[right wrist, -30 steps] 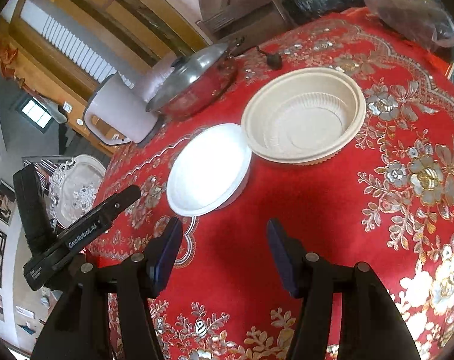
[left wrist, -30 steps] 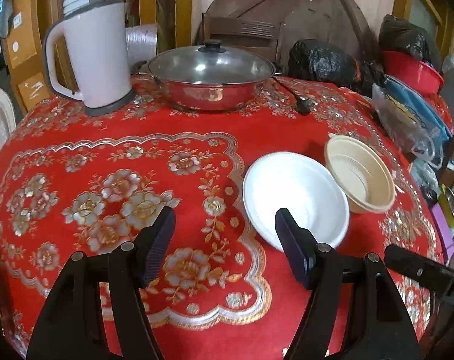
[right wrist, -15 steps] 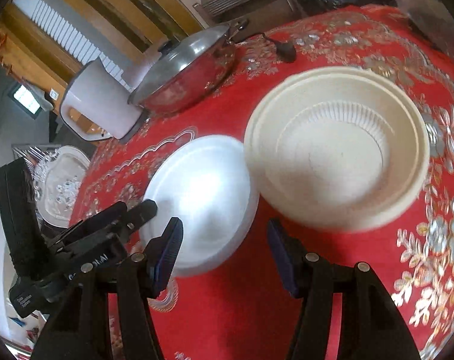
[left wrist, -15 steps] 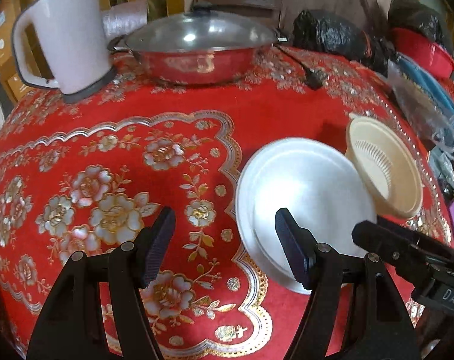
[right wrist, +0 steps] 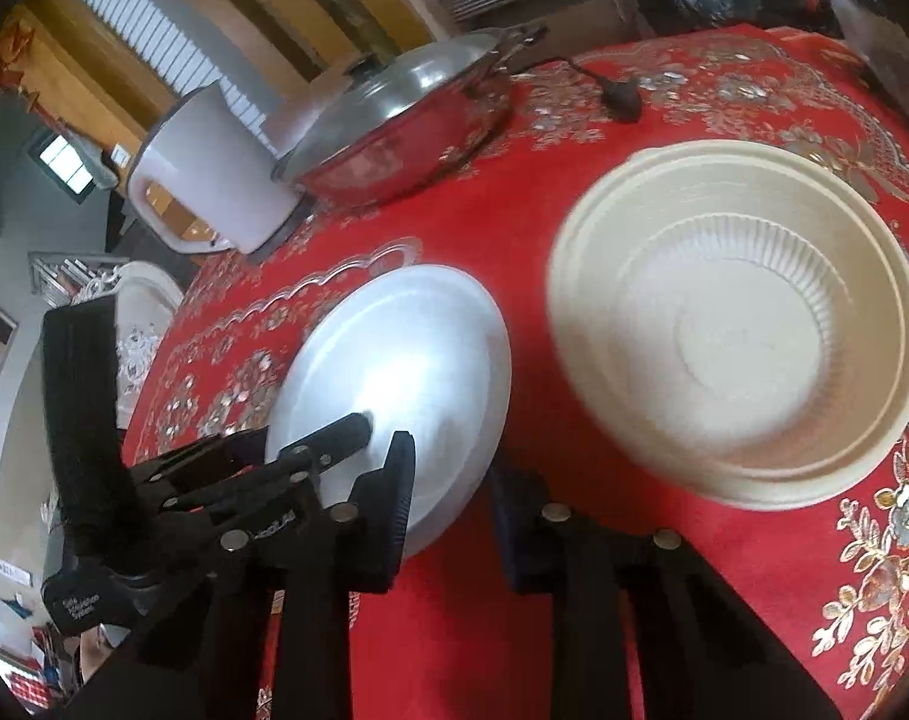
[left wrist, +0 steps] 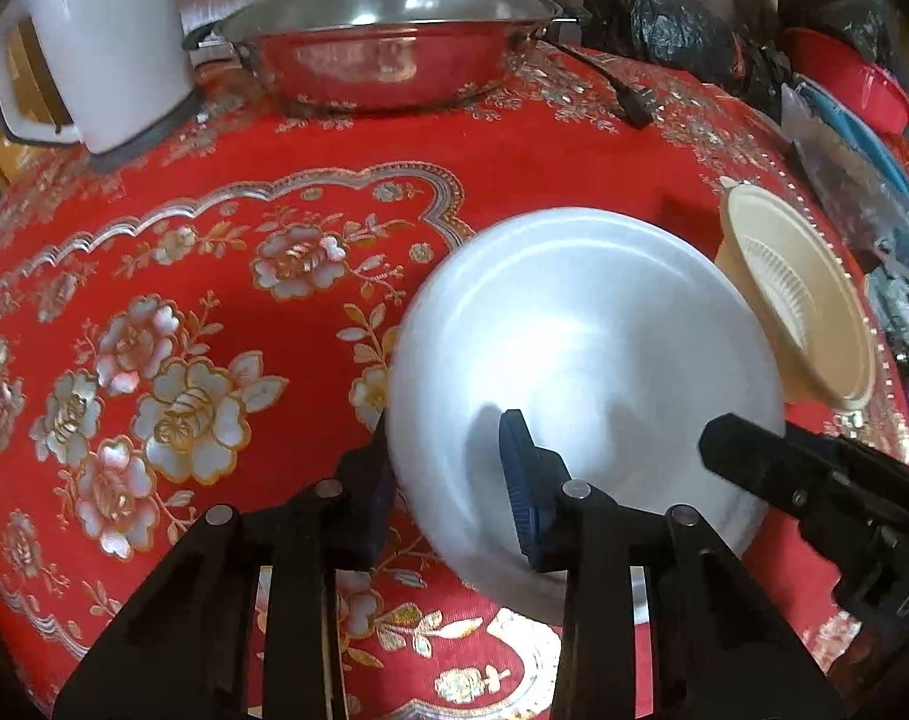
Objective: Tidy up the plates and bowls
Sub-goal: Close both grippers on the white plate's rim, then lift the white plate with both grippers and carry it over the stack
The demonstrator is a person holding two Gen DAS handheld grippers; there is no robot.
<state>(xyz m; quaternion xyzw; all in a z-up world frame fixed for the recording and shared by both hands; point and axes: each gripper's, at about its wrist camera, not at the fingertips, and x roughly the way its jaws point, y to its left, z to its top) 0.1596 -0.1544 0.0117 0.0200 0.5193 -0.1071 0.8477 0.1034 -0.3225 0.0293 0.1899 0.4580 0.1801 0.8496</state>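
A white bowl (left wrist: pixel 586 360) sits on the red flowered tablecloth (left wrist: pixel 214 276), with a beige ribbed bowl (left wrist: pixel 796 312) touching its right side. My left gripper (left wrist: pixel 448 492) is open and straddles the white bowl's near rim, one finger inside and one outside. In the right wrist view the white bowl (right wrist: pixel 406 372) lies left of the beige bowl (right wrist: pixel 736 354). My right gripper (right wrist: pixel 454 516) is open, low over the cloth between the two bowls, with its left finger at the white bowl's edge.
A steel lidded pan (left wrist: pixel 388 42) and a white electric kettle (left wrist: pixel 100 36) stand at the back of the table. A black power plug (left wrist: pixel 634 102), black bags (left wrist: pixel 658 30), a red basin (left wrist: pixel 844 78) and plastic bags (left wrist: pixel 862 180) crowd the right edge.
Both grippers have moved forward to the bowls. The left gripper now straddles the white bowl's rim, and its fingers have narrowed. The right gripper has come up between the two bowls.
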